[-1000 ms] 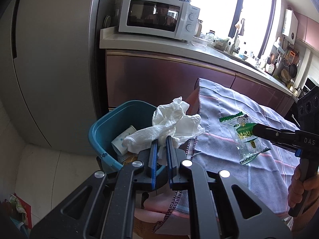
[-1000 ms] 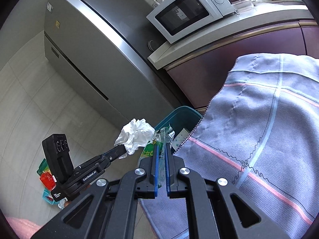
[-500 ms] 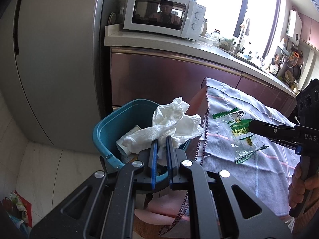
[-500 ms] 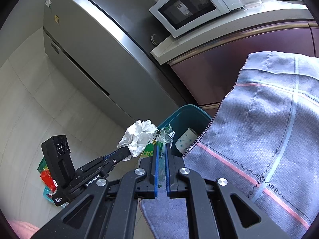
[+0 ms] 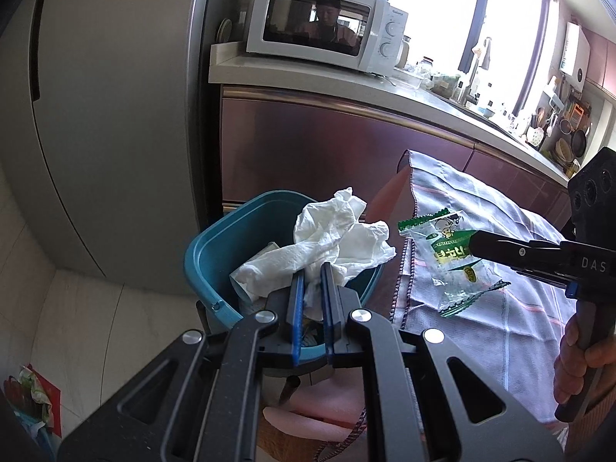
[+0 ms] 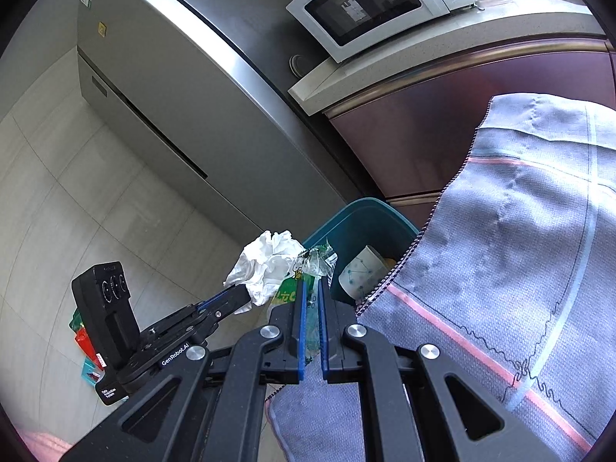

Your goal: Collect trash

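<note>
Left gripper (image 5: 312, 269) is clamped on a crumpled tissue (image 5: 338, 242), held right over the teal bin (image 5: 200, 254). Right gripper (image 6: 312, 285) is pinching a green wrapper (image 5: 450, 254) above the cloth (image 5: 481, 331), just beside the bin.

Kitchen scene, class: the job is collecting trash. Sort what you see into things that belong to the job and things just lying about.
Belongs to the job:
- crumpled white tissue in left gripper
- green snack wrapper in right gripper
- teal bin

Just lying about:
- microwave
- fridge
- checked cloth
</note>
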A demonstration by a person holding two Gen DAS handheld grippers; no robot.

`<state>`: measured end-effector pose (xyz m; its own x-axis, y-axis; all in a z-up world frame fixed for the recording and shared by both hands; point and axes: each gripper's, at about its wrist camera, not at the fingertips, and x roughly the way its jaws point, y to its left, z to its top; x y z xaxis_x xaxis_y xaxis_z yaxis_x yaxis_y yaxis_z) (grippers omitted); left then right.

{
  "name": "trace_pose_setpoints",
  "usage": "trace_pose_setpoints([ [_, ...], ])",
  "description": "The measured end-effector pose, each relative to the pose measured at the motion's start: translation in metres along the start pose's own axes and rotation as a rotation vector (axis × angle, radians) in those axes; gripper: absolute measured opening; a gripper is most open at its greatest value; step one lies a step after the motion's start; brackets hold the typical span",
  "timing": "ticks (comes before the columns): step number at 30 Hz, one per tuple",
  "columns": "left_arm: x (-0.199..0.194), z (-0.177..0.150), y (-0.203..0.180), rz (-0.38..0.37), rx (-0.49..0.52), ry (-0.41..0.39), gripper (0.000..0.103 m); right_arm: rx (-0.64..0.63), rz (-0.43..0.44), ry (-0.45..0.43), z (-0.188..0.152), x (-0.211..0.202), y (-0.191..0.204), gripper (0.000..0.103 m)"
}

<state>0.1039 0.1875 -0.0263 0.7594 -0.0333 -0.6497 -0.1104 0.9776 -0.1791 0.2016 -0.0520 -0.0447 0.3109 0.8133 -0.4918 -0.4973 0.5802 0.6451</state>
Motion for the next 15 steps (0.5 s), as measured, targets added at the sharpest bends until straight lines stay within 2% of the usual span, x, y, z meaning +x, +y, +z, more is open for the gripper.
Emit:
trace_pose_setpoints([
  [15, 0.016, 0.003, 0.007, 0.021, -0.021, 0.02, 0.009, 0.009, -0.023, 0.039, 0.005, 0.021, 0.002, 0.005],
])
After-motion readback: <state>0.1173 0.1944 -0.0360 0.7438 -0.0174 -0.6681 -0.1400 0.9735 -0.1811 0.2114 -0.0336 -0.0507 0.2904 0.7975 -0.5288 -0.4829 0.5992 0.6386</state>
